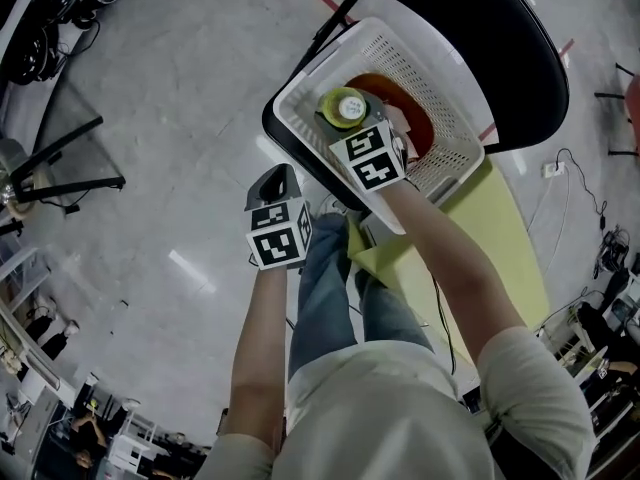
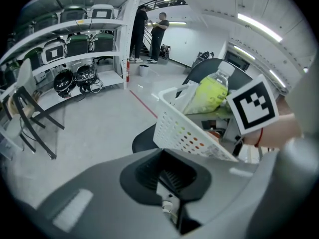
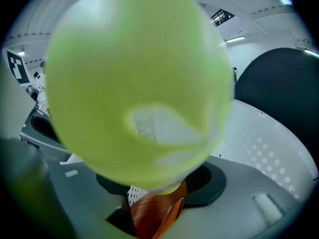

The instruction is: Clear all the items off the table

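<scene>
Right gripper [image 1: 360, 128]: it's over the white basket [image 1: 300, 73], jaws clamped round a bottle, which keeps them a bottle's width apart.
Grip up close: in the right gripper view the bottle [image 3: 139, 88] swells between the jaws and fills nearly the whole picture, blurred by closeness.
Bottle [image 1: 345, 106]: clear plastic, full of yellow-green drink. The left gripper view shows its white cap pointing up and the body [image 2: 209, 93] leaning above the basket rim.
Left gripper [image 1: 277, 180]: hanging above the floor, just beside the basket's near corner. Its own view shows the jaws [image 2: 169, 183] brought together with nothing between them.
Basket: perforated white plastic [image 2: 184, 128], sitting on the seat of a black chair [image 1: 500, 48].
Inside the basket: something orange-red [image 1: 420, 118] lies below the bottle. It could be a bowl or a plate; the right gripper view gives only a ribbed orange edge [image 3: 154, 213].
Table: a yellow-green tabletop [image 1: 510, 238] runs under the person's right arm, next to the chair.
</scene>
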